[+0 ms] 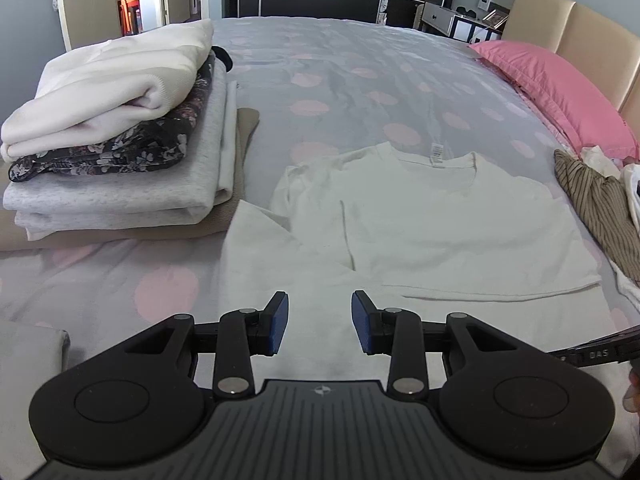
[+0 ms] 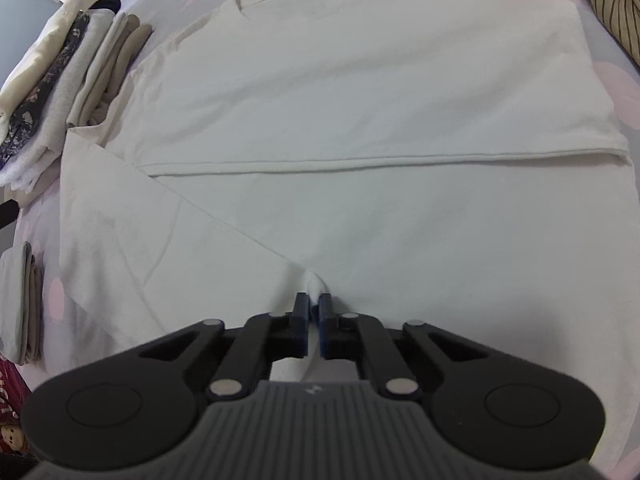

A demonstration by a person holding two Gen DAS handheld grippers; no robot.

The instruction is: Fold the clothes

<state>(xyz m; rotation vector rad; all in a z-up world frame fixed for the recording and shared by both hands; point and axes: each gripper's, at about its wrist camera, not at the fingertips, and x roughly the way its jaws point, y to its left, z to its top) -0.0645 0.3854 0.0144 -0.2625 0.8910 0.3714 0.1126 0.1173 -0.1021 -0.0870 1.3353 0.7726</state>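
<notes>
My right tongs (image 2: 314,308) are pinched together on a small ridge of the white T-shirt (image 2: 360,92), which lies spread flat on the bed (image 1: 360,60) with its bottom part folded up. My left tongs (image 1: 320,322) stand apart above the shirt's near edge, gripping nothing, and a stack of folded clothes (image 1: 120,128) sits to the left.

Pink pillow (image 1: 560,92), beige headboard (image 1: 576,32).

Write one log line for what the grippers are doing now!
task: fold clothes | right gripper: shut on white cotton T-shirt | left gripper: open, empty, over shirt | folded clothes stack: beside shirt
</notes>
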